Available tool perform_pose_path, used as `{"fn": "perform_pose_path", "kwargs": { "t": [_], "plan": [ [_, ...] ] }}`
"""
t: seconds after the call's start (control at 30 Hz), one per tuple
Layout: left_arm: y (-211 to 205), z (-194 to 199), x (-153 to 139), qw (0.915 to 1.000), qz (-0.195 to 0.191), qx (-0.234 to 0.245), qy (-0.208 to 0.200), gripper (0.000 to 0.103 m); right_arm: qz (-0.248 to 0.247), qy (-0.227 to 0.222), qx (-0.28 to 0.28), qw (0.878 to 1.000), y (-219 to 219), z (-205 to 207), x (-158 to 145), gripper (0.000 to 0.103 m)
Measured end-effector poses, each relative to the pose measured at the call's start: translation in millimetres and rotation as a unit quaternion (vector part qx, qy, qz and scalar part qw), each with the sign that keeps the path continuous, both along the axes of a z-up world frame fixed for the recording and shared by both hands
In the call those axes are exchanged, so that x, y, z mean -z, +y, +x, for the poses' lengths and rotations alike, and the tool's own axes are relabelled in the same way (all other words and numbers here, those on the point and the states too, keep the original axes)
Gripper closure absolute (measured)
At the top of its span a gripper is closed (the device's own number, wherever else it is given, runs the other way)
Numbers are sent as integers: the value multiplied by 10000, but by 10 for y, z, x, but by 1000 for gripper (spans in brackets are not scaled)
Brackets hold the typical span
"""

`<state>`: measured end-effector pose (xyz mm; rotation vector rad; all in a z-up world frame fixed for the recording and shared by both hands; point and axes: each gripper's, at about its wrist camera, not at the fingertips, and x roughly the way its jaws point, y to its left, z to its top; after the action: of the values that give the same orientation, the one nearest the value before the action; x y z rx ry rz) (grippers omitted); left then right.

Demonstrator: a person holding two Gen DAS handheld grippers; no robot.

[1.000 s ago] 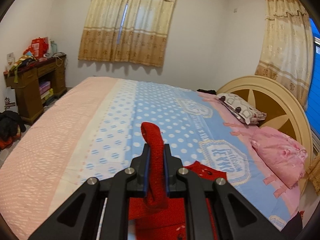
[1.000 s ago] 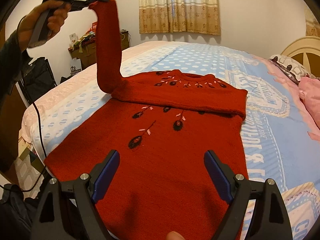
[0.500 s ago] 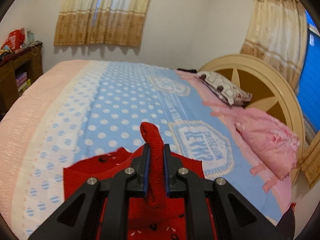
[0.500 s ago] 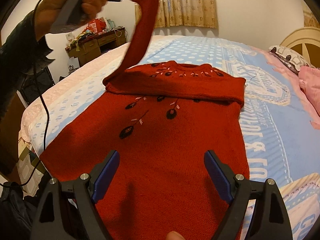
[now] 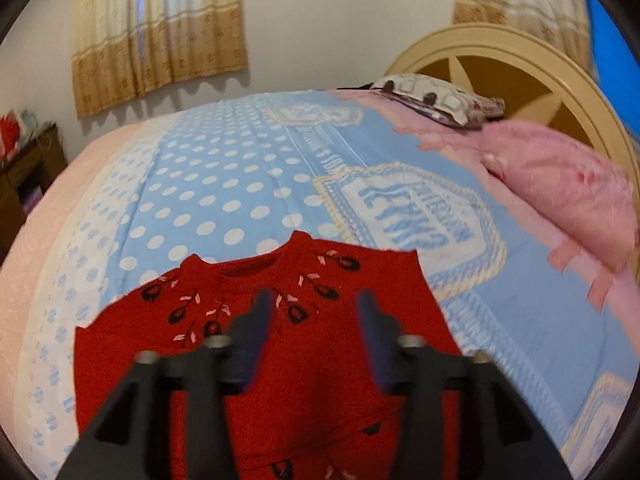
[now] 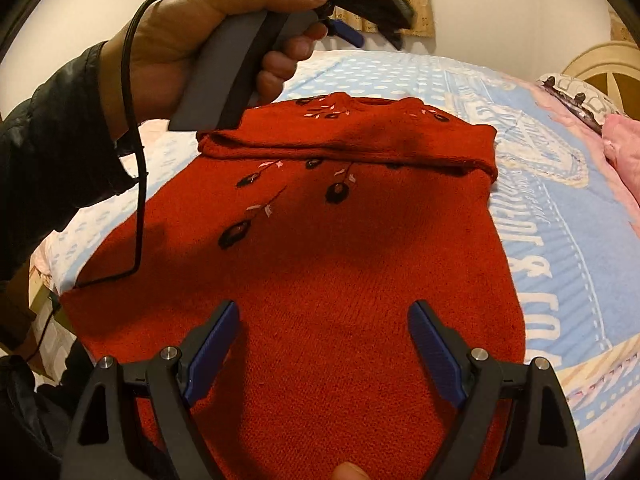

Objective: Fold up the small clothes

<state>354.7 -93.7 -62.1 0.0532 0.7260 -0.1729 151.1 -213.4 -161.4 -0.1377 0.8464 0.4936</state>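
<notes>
Left hand (image 6: pixel 200 44) holds its gripper (image 5: pixel 312 320) above the red sweater (image 6: pixel 320 260); both grippers' (image 6: pixel 324 340) fingers spread, empty.

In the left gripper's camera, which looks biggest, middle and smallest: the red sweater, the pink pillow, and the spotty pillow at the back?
1. Red sweater, largest, though it lies nearest the camera, which enlarges it.
2. Pink pillow.
3. Spotty pillow, smallest-looking, but farthest away, so whether it is truly smaller than the pink one is unsure.

White walls, tan curtains (image 5: pixel 160 36), cream headboard (image 5: pixel 516 64), perhaps a wooden desk (image 5: pixel 28 172).
</notes>
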Motion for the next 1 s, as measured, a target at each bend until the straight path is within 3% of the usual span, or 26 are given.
{"fn": "perform_pose_path", "kwargs": {
  "t": [0.13,0.23,0.43,0.53,0.63,0.73,0.83,0.97,1.0],
  "plan": [
    [210,-378,-23,9966,607,185,-525,25,66,22,-32,10000,-9,2,11,16],
    [632,-641,81,9920,1055,-15,-691,16,92,34,1,10000,-50,-15,-20,16],
    [1487,-856,573,9786,1835,-915,-176,14,134,136,106,9998,-326,-2,-380,16],
    [1769,-811,760,9775,1647,-1306,144,14,347,196,375,9985,-528,199,-727,16],
    [1870,-703,875,9801,1288,-1471,347,14,483,-18,735,9961,-640,479,-1094,16],
    [1870,-628,992,9798,1212,-1497,530,14,545,-6,916,9943,-611,769,-1218,16],
    [1984,-652,1034,9814,913,-1549,674,10,550,306,959,9934,-472,1139,-1087,17],
    [2188,-686,1109,9812,370,-1728,780,4,337,774,930,9921,-265,1491,-732,36],
    [2219,-701,1126,9807,278,-1776,774,4,282,874,946,9913,-208,1584,-625,36]
  ]
}}
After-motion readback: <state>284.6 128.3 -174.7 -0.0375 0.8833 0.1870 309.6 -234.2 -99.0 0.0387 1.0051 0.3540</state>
